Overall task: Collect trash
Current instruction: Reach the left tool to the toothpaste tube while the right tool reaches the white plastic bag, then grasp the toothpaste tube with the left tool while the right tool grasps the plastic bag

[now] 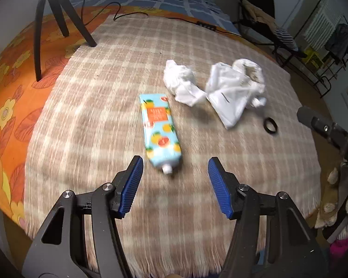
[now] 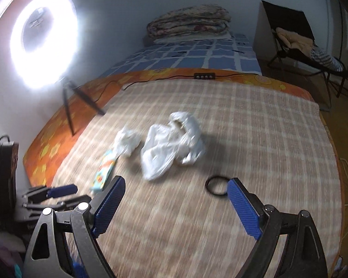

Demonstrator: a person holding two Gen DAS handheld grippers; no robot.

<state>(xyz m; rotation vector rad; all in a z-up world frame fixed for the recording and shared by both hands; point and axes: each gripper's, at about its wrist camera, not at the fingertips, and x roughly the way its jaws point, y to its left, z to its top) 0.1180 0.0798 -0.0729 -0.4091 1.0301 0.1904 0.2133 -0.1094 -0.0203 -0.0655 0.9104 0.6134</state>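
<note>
A light blue tube (image 1: 159, 132) with orange fruit print lies on the checked blanket (image 1: 104, 106), its white cap toward me. Beyond it lie a crumpled white tissue (image 1: 182, 83) and a crumpled white plastic bag (image 1: 235, 89). A small black ring (image 1: 270, 125) lies to the right. My left gripper (image 1: 175, 165) is open and empty, just short of the tube's cap. My right gripper (image 2: 176, 186) is open and empty, above the blanket near the ring (image 2: 215, 186), with the bag (image 2: 171, 146), tissue (image 2: 126, 143) and tube (image 2: 104, 171) ahead to the left.
A ring light (image 2: 43, 39) on a black tripod (image 1: 48, 18) stands at the far left on an orange floral sheet (image 1: 9, 97). A black cable and switch box (image 2: 204, 76) lie at the blanket's far edge. Folded quilts (image 2: 189, 22) and a chair (image 2: 301, 46) stand behind.
</note>
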